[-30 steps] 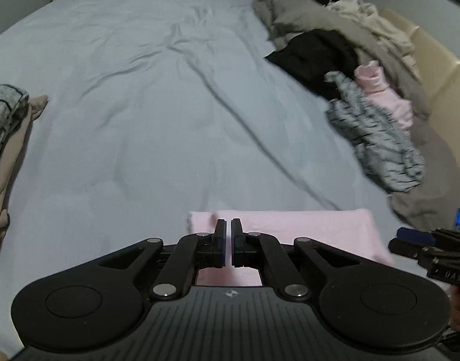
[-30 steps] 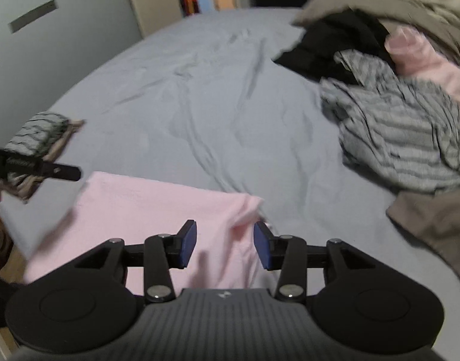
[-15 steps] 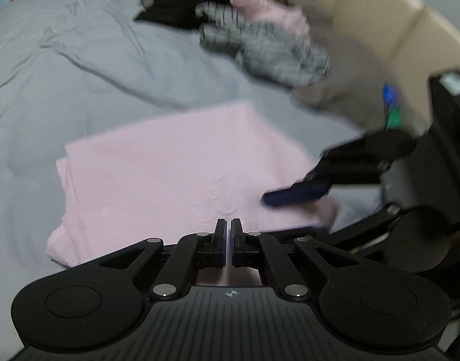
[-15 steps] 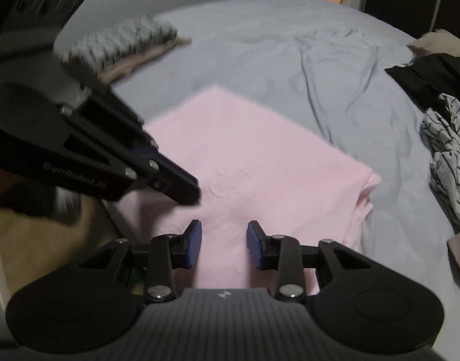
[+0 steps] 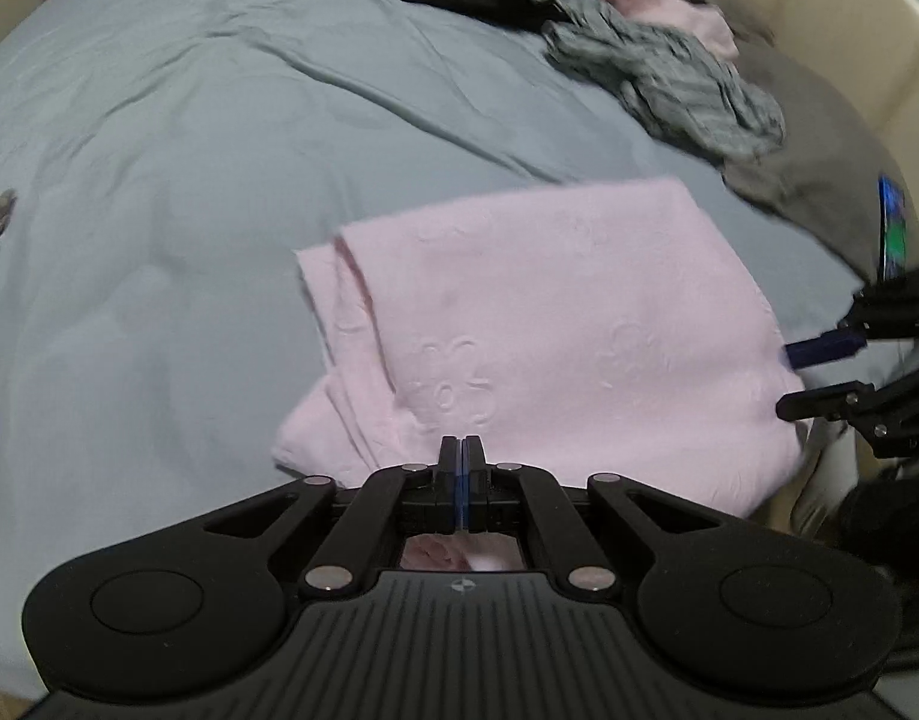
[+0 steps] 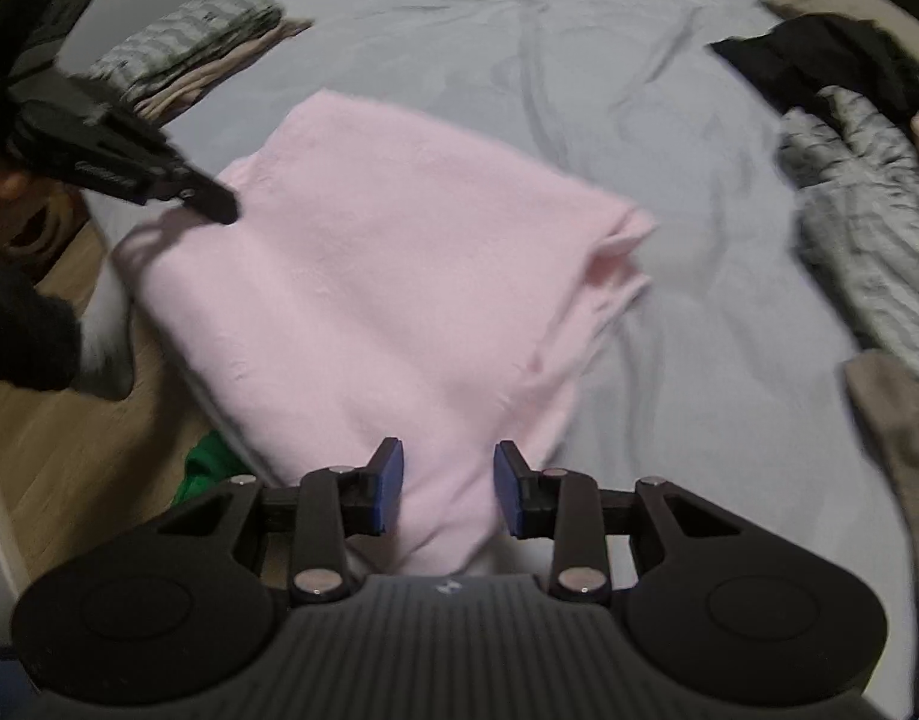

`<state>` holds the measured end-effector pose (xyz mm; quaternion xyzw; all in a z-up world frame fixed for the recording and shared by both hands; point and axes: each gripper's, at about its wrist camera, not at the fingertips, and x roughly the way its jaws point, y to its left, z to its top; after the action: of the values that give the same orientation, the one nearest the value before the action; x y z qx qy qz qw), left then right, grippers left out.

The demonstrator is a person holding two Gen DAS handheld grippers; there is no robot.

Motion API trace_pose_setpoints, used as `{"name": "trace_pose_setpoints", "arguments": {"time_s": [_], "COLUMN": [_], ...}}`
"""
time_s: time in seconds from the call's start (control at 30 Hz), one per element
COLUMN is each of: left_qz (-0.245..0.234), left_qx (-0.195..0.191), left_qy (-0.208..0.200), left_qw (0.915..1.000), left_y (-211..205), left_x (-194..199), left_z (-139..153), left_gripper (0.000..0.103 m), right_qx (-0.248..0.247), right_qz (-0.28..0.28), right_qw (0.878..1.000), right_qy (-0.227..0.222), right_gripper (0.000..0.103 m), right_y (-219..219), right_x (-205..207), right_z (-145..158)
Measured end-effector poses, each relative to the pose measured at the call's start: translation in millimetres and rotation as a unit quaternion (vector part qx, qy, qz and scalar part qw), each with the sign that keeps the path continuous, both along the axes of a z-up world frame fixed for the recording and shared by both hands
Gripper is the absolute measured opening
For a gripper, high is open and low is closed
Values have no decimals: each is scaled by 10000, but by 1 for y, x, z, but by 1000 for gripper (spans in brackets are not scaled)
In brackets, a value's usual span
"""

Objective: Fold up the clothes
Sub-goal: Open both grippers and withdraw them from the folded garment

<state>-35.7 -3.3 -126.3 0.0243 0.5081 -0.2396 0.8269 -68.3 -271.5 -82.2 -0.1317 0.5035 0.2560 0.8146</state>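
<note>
1. Left gripper (image 5: 461,461): fingers pressed together. Whether pink cloth is pinched between them, cannot tell; the near hem sits right at the tips.
2. Right gripper (image 6: 448,489): fingers spread apart, holding nothing, pink garment (image 6: 387,300) just ahead and under.
3. Garment lies layered, several thicknesses, at the near edge of the bed (image 5: 159,150).
4. Step, as a judgement: mid-fold or folded already; either fits.
5. Beyond: unfolded heap (image 5: 663,78) far right, folded stack (image 6: 189,54) far left.
6. Motion blur; near hem hidden by tool bodies.
</note>
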Motion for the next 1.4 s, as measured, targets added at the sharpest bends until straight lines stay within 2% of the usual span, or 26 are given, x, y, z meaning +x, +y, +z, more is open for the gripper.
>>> {"name": "trace_pose_setpoints", "arguments": {"time_s": [0.1, 0.17, 0.33, 0.37, 0.47, 0.6, 0.7, 0.77, 0.83, 0.97, 1.1, 1.23, 1.4], "left_qz": [-197, -528, -1076, -1076, -1011, -744, -550, -455, -362, -168, 27, 97, 175], "left_qx": [-280, -425, -138, -86, -37, 102, 334, 297, 119, -216, -320, -209, -206], "left_qy": [-31, -68, -161, -76, 123, 366, 406, 373, 255, -181, -321, -208, -18], "left_qw": [9994, 9977, 9940, 9941, 9948, 9965, 9971, 9978, 9989, 9995, 9990, 9995, 9996], "left_y": [-10, -22, -41, -41, -34, -22, -18, -13, -9, -10, -20, -31, -30], "left_x": [-11, -21, -38, -38, -33, -25, -21, -18, -13, 6, 35, 56, 66], "left_z": [14, 22, 12, 5, -7, -11, -7, 2, 14, 38, 34, 19, 6], "left_gripper": [0, 0, 0, 0, 0, 0, 0, 0, 0, 0, 0, 0, 0], "right_qx": [313, 510, 509, 464, 313, 234, 197, 132, 259, 659, 756, 772, 771], "right_qz": [13, 182, 652, 718, 764, 706, 563, 439, 254, -92, -171, -111, -82], "right_qw": [9990, 9973, 9951, 9950, 9958, 9969, 9982, 9989, 9993, 9954, 9903, 9894, 9922], "right_qy": [-304, -500, -541, -525, -394, -247, -65, 28, -71, -696, -1153, -1227, -980], "right_gripper": [37, 37, 37, 37, 37, 37, 37, 37, 38, 42, 42, 42, 43], "right_y": [4, 15, 50, 57, 64, 49, 29, 17, 8, 3, 26, 48, 62], "right_x": [-3, -6, -11, -12, -11, -11, -11, -10, -9, 4, 30, 56, 81], "right_z": [20, 29, 15, 9, -5, -15, -13, -8, 4, 33, 35, 23, -1]}}
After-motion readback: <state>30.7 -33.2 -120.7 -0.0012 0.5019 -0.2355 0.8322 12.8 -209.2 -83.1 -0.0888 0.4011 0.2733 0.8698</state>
